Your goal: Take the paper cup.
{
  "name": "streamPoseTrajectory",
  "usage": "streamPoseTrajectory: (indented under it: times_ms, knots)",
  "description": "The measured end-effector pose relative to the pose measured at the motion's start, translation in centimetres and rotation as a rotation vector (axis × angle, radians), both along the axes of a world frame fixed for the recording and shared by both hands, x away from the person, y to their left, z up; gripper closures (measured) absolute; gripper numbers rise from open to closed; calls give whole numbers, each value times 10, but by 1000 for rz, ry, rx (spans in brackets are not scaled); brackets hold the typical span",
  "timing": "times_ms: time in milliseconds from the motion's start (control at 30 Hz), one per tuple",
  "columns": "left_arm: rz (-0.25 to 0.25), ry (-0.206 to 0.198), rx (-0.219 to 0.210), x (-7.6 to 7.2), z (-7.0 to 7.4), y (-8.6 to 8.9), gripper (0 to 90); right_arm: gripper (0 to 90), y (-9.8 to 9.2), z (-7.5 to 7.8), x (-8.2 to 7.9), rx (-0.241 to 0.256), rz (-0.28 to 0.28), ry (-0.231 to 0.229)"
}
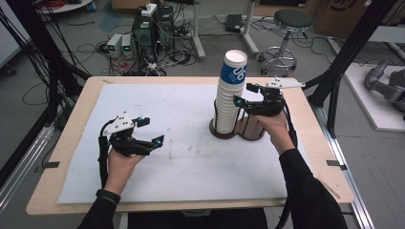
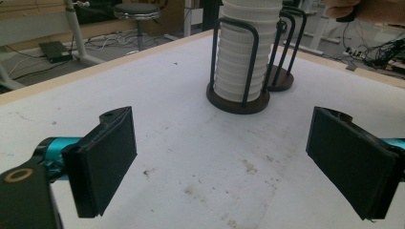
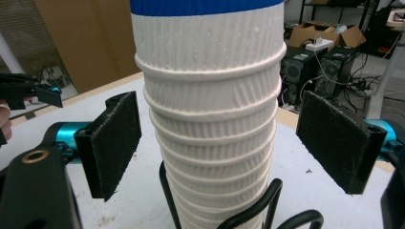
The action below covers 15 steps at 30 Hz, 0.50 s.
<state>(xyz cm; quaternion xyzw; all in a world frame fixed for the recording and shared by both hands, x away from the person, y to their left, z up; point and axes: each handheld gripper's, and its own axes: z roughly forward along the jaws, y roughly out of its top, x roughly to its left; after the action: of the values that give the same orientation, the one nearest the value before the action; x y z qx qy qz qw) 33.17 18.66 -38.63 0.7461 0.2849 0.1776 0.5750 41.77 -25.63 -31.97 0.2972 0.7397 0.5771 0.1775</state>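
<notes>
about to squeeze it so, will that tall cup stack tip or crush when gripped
The cup stack looks like thin ribbed paper, so probably light and crushable. It rises well above its wire holder, so a push could lean it. The open right gripper straddles it.

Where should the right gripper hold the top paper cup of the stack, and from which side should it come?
Grip the top cup on its ribbed side wall above the next rim, coming level from the person's side, as the right gripper already faces the stack of cups with open jaws on either side. The wall is round and upright, so opposite pads fit it; the holder's black bars block a lower grip.
</notes>
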Motion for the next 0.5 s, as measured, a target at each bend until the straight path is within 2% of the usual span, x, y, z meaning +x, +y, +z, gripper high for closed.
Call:
streamPoseTrajectory:
  times_ms: [500]
  knots:
    - [-16, 12, 5, 1, -2, -3, 99, 151, 14, 2, 15, -37, 44, 27]
